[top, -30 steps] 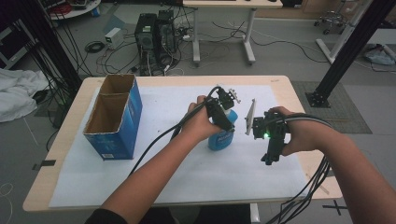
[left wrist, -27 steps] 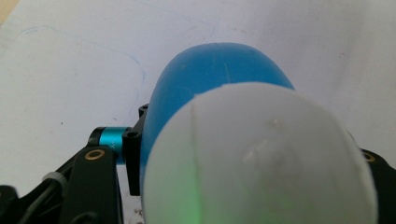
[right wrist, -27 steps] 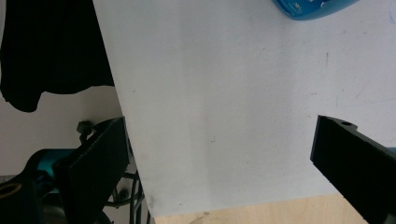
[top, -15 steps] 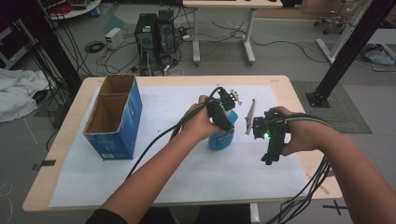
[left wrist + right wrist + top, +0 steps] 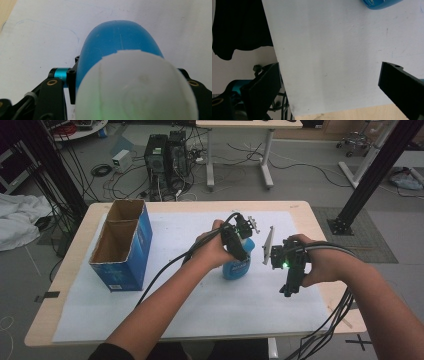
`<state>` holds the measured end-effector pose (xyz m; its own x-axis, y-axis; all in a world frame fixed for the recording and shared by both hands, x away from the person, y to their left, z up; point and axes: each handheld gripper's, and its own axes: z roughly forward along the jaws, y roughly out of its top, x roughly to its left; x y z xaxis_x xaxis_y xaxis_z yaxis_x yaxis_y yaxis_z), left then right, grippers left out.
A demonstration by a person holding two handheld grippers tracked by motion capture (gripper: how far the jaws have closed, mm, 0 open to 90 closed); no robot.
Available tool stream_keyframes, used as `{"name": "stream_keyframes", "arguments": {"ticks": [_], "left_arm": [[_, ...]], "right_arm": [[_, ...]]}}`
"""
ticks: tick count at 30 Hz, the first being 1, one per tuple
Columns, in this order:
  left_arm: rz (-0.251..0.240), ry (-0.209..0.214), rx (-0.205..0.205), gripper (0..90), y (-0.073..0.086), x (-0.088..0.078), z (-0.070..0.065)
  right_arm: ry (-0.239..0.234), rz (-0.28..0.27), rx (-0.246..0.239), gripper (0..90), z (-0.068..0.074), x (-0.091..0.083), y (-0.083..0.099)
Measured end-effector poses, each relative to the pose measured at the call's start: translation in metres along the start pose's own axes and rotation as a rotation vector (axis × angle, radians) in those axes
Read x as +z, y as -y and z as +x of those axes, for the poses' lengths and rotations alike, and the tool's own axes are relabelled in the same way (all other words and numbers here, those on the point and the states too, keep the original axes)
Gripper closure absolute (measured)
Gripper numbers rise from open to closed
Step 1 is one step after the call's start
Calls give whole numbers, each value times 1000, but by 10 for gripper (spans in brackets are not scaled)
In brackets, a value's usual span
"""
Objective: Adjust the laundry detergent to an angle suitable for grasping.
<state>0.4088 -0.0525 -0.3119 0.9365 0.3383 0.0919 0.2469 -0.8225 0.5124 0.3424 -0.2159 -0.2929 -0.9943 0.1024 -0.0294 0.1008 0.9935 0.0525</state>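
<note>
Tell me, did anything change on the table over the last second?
Hardly anything. The left gripper stays clamped on the blue bottle, which stands where it did on the white sheet; its jaws had just finished closing on it. The right gripper stays open beside it, holding nothing. The blue cardboard box has not moved.

An open blue cardboard box stands on the left part of the white sheet that covers the wooden table. On the floor beyond the far edge sit two computer towers among cables; a white cloth lies far left.
</note>
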Motion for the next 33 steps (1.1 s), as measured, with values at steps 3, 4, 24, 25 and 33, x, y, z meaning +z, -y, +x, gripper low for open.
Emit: {"name": "stream_keyframes", "arguments": {"ticks": [3, 4, 24, 25, 33], "left_arm": [[6, 15, 2, 392, 1, -7, 2], [9, 27, 8, 392, 2, -12, 2], [40, 111, 91, 391, 25, -53, 12], [35, 123, 113, 390, 29, -61, 13], [30, 173, 148, 390, 37, -73, 17]], "right_arm": [[-3, 1, 3, 37, 0, 0, 0], [-2, -3, 2, 37, -1, 0, -1], [-3, 3, -9, 37, 0, -1, -11], [-3, 5, -8, 37, 1, -1, -13], [-1, 7, -13, 37, 2, -1, -17]]}}
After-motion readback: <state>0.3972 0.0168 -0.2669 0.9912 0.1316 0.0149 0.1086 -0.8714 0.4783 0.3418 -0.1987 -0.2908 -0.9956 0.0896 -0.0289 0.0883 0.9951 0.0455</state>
